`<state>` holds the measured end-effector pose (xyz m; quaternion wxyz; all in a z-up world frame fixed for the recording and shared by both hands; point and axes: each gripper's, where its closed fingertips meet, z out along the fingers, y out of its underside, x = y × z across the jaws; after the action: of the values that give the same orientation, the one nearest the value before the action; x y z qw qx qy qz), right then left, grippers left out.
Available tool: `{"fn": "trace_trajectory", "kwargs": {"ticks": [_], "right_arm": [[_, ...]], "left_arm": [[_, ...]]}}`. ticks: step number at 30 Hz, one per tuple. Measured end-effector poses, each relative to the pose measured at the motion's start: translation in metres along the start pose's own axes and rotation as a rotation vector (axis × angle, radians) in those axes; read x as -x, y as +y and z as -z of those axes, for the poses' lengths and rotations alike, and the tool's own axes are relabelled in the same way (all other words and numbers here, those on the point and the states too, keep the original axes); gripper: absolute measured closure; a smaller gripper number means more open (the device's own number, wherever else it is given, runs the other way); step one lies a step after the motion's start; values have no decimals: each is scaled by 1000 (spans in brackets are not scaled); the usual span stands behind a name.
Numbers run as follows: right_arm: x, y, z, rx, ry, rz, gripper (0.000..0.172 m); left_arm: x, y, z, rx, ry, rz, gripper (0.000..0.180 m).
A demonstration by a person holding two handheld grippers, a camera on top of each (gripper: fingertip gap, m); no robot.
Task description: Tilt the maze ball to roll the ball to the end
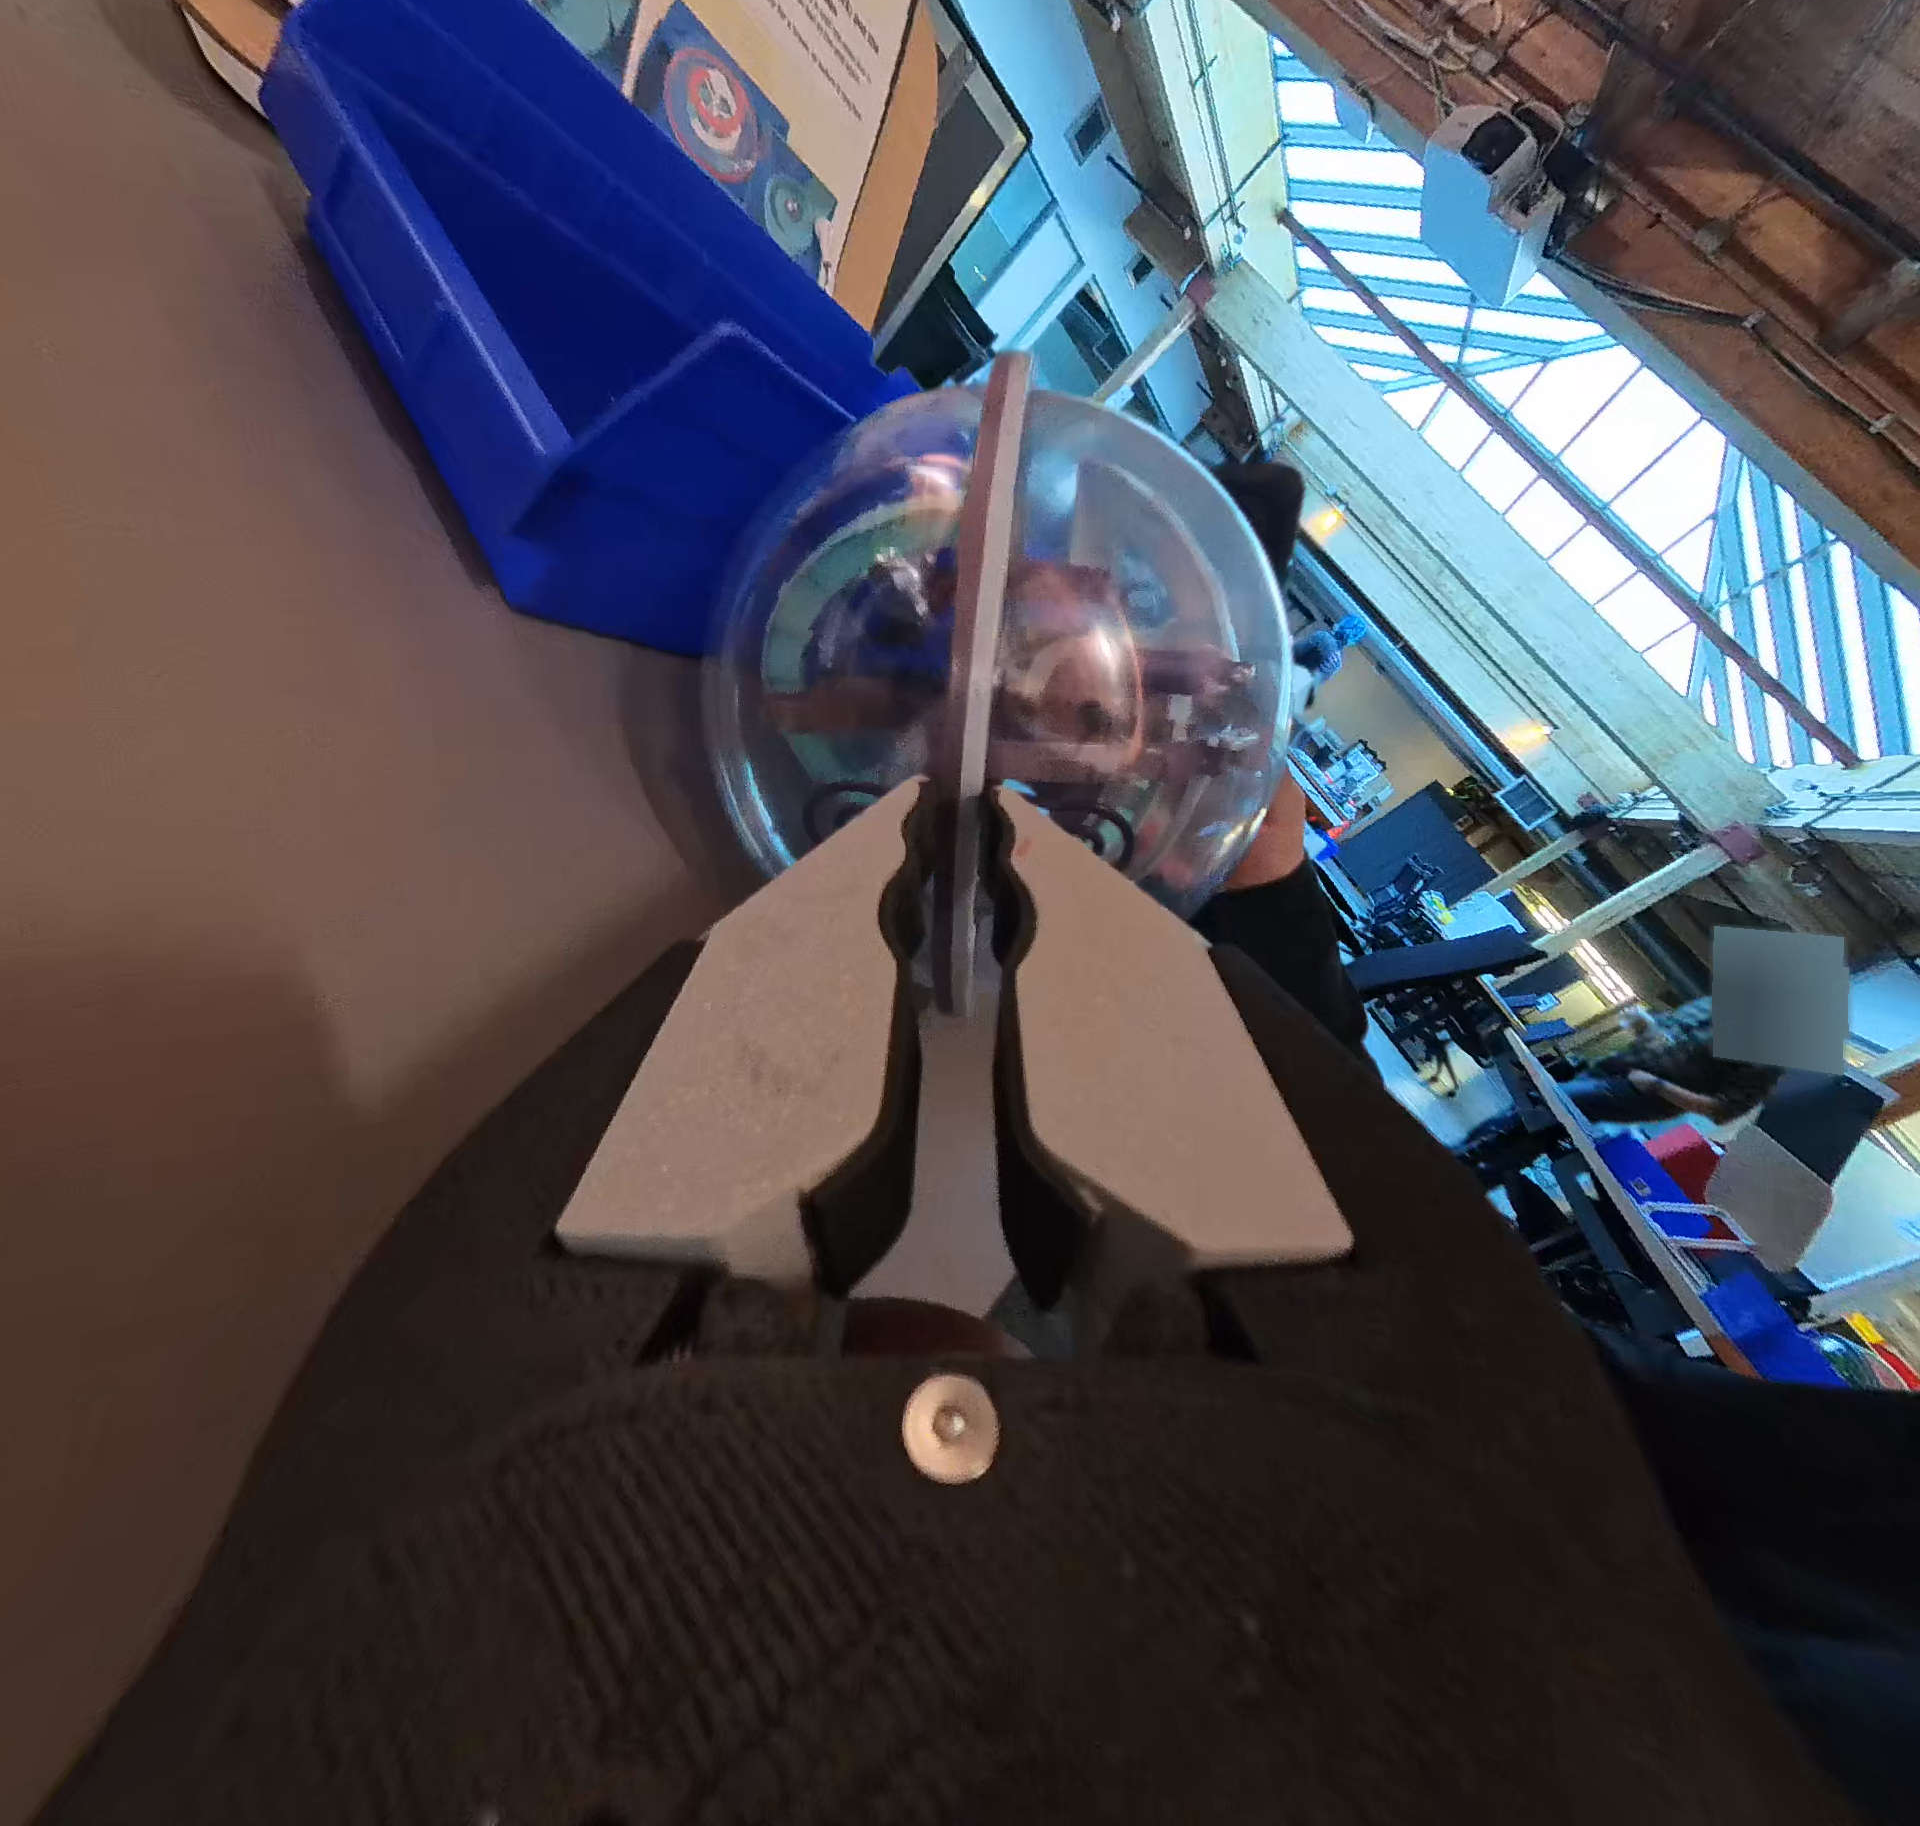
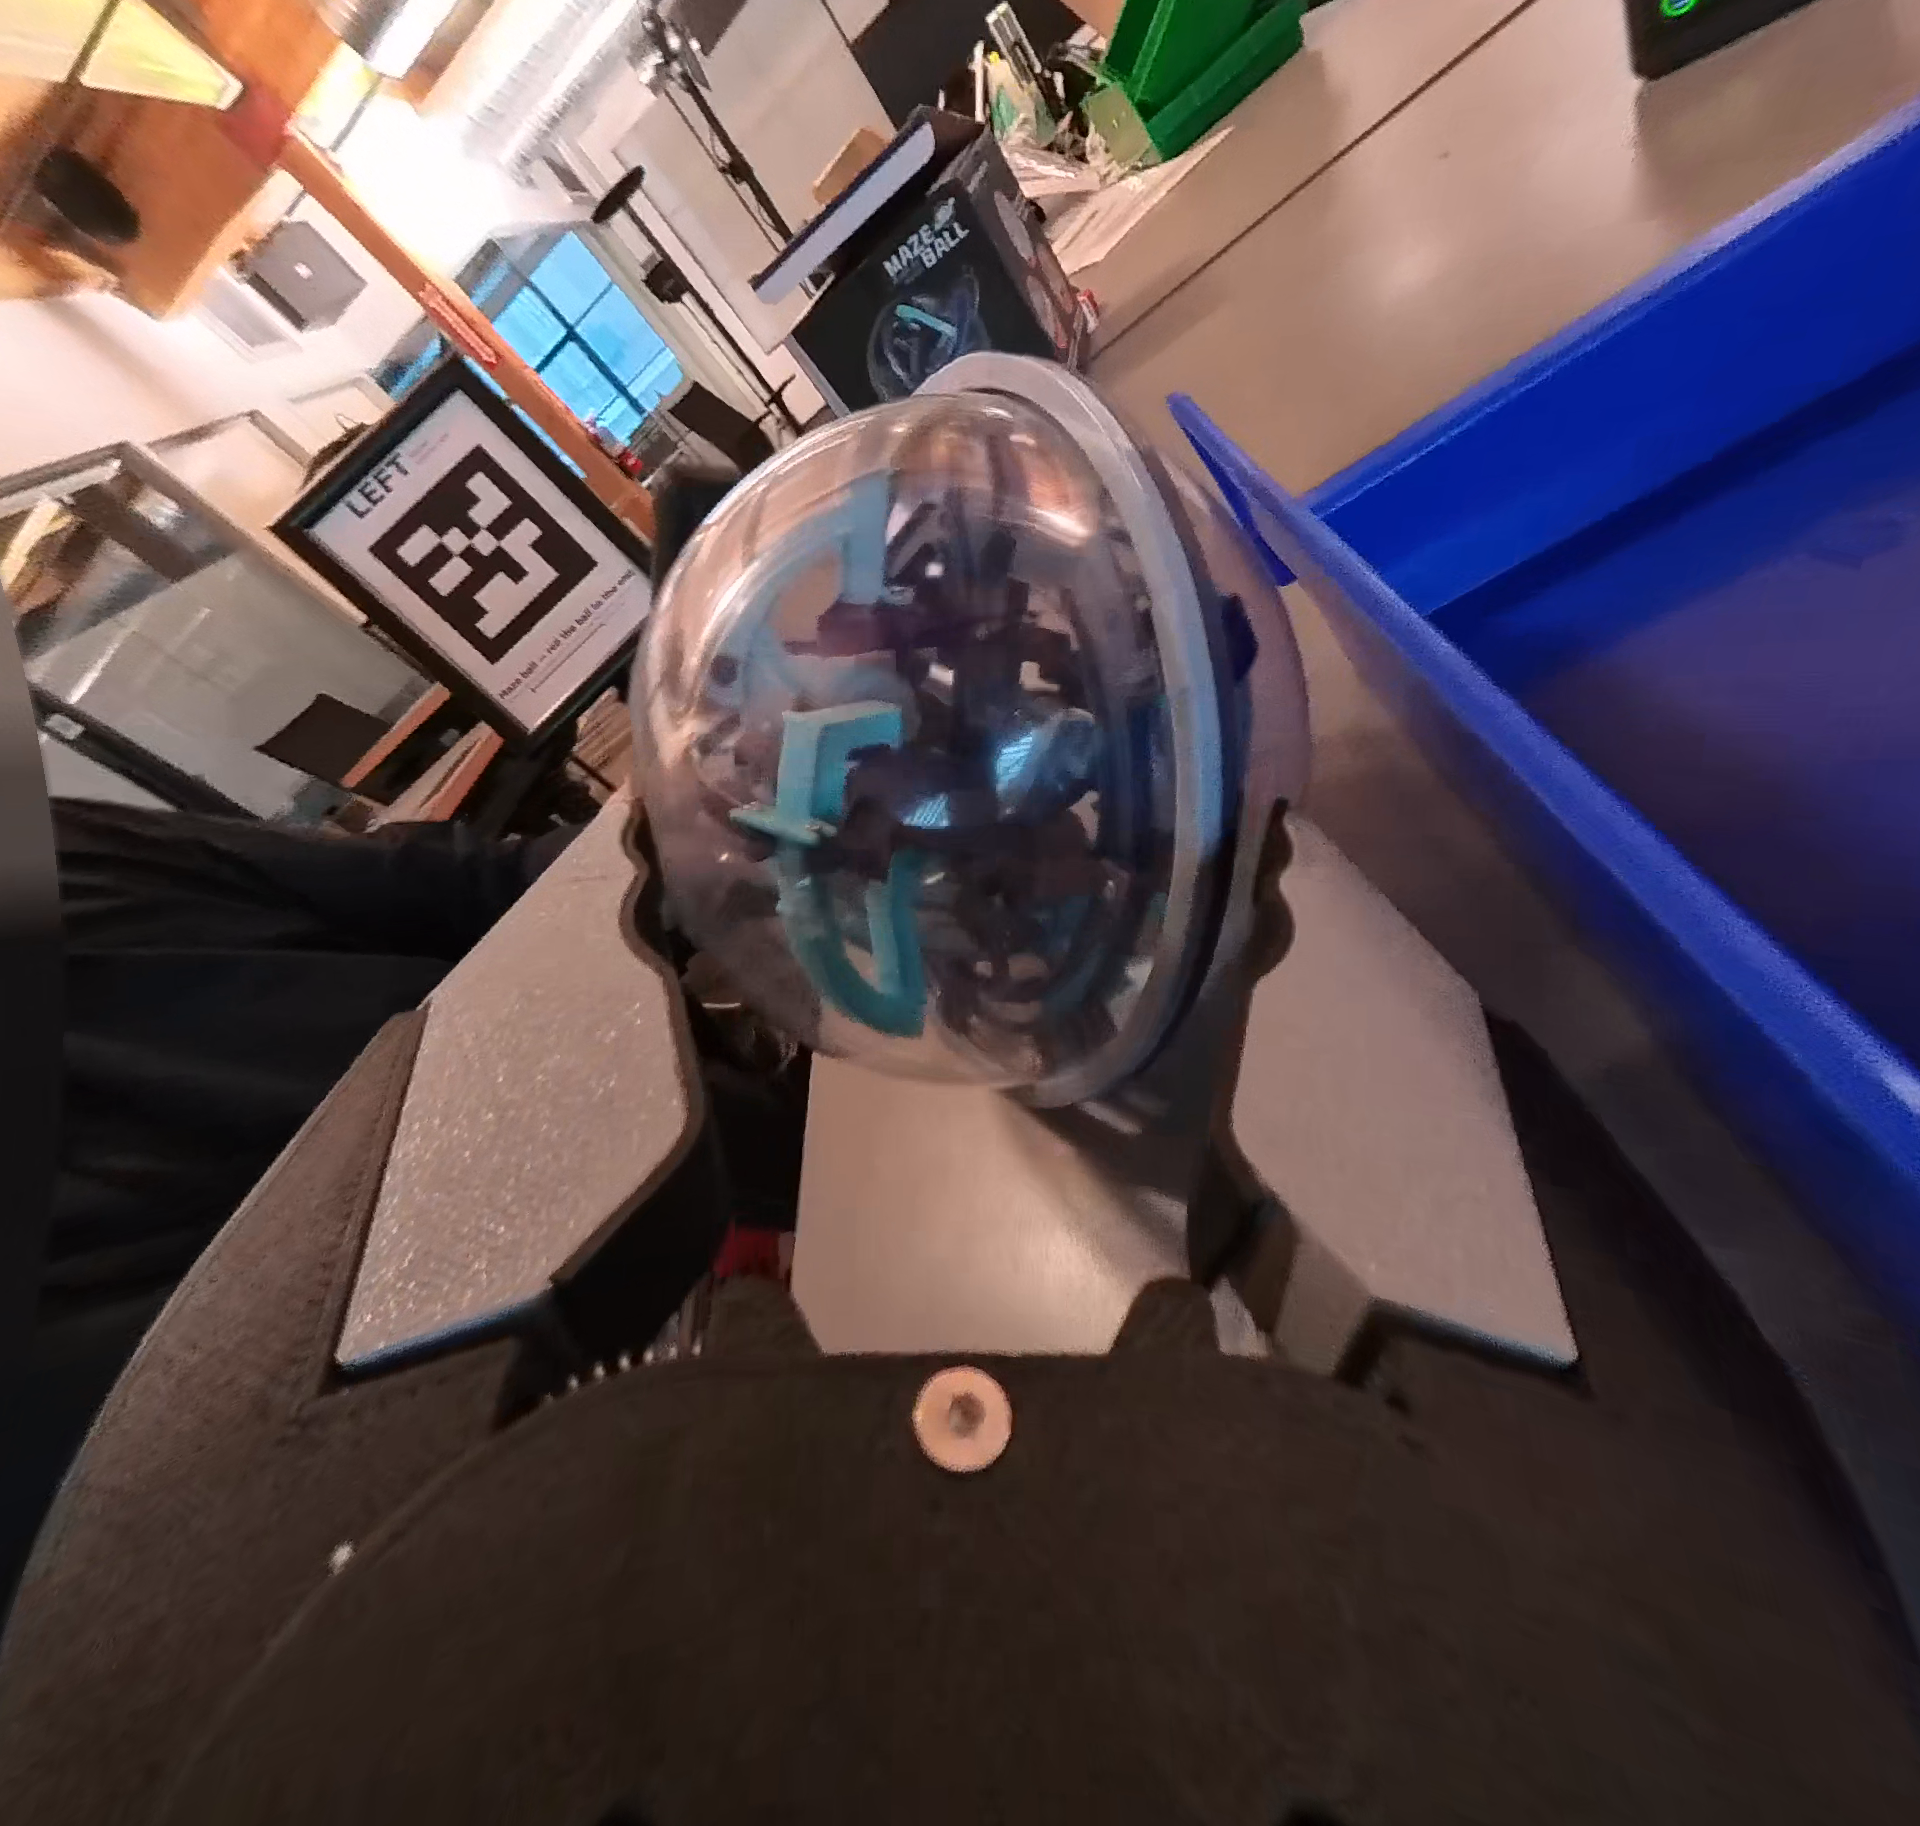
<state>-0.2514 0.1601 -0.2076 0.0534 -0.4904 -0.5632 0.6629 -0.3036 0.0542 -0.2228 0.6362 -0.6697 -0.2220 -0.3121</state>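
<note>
The maze ball (image 1: 1101, 654) is a clear sphere with a grey rim (image 1: 987, 581) around its middle and teal and dark tracks inside. My left gripper (image 1: 961, 820) is shut on that rim, both pads pressed against the thin edge, and holds the ball up. In the right wrist view the ball (image 2: 914, 737) stands between the wide-spread fingers (image 2: 582, 945) of my right gripper (image 2: 956, 872). Those pads lie close beside the ball, one on each side, without clamping it.
A blue bin (image 1: 540, 301) sits on the grey table (image 1: 208, 737) just behind the ball; it also shows in the right wrist view (image 2: 1662, 633). A black box (image 2: 935, 290), a green bin (image 2: 1195, 41) and a marker board (image 2: 478, 561) stand farther off.
</note>
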Motion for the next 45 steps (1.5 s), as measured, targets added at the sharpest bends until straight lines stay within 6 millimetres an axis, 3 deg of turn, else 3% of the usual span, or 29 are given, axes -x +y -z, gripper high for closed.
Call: {"fn": "trace_trajectory", "kwargs": {"ticks": [12, 16, 21, 23, 26, 27, 31, 34, 37, 41, 45], "right_arm": [[-4, -8, -15, -66, -3, -19, 60], [-4, -9, -15, -72, -8, -20, 60], [-6, -11, -16, -81, -14, -33, 60], [-7, -11, -17, -86, -20, -47, 60], [-9, -7, -21, -77, -31, -65, 59], [-10, -7, -21, -81, -31, -72, 58], [-10, -8, -17, -88, -37, -82, 55], [-11, -13, -15, -111, -40, -91, 50], [-9, -12, -18, -102, -54, -90, 51], [-10, -10, -22, -95, -50, -95, 51], [-11, -9, -21, -93, -41, -88, 51]], "left_arm": [[4, 24, 7, 189, 51, -60, 174], [-12, 13, 12, 236, 189, -57, 145], [12, -30, 6, 191, 98, -202, 133], [10, -29, -3, 253, 128, -191, 113], [6, -9, -17, 382, 174, -193, 83], [7, -9, -20, 369, 181, -195, 81], [9, -6, -18, 371, 237, -176, 94], [10, -1, -8, 387, 283, -191, 143], [8, -2, -6, 383, 309, -138, 122], [13, -7, -10, 366, 265, -191, 113], [14, 2, -12, 412, 262, -203, 105]]}}
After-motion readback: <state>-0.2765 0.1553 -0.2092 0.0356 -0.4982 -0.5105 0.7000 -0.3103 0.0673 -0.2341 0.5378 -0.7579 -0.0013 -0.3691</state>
